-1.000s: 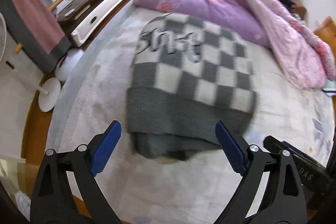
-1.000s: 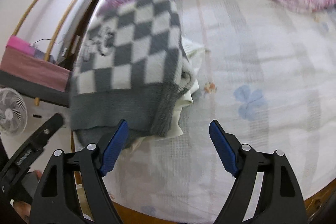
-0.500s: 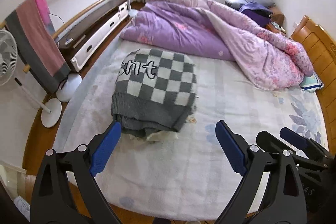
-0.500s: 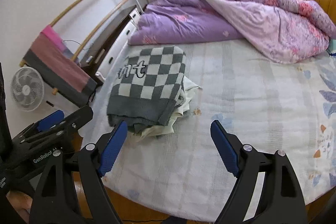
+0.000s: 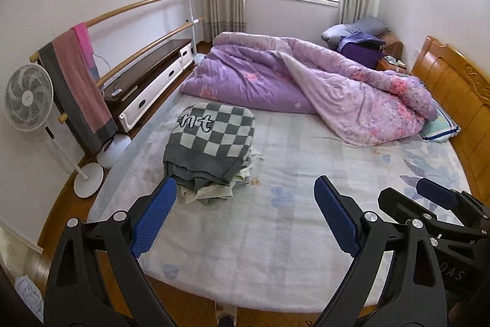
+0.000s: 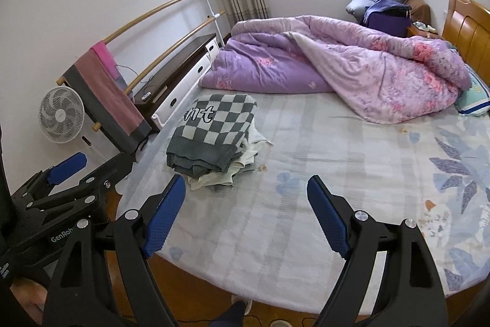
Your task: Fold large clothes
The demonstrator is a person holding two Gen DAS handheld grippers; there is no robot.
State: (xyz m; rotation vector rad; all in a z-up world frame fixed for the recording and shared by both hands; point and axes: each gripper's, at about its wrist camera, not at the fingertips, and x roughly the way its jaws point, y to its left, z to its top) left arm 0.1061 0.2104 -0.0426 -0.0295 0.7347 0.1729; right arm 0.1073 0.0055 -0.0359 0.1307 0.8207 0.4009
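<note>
A grey-and-white checkered sweater (image 5: 211, 140) lies folded on top of a small stack of pale clothes (image 5: 214, 190) at the left side of the bed (image 5: 306, 219). It also shows in the right wrist view (image 6: 211, 131). My left gripper (image 5: 245, 213) is open and empty, held back over the bed's near edge, well short of the stack. My right gripper (image 6: 245, 210) is open and empty too, beside the left one. The right gripper shows at the lower right of the left wrist view (image 5: 435, 210). The left gripper shows at the lower left of the right wrist view (image 6: 70, 173).
A bunched purple quilt (image 5: 306, 81) fills the far half of the bed. A wooden headboard (image 5: 453, 100) is at the right. A rail with a hanging pink-grey towel (image 5: 79, 88), a low cabinet (image 5: 147, 88) and a standing fan (image 5: 29, 97) line the left wall.
Both grippers have pulled back and up from the folded sweater, which stays on the stack. The view has widened from the close-up sweater to the whole room.
</note>
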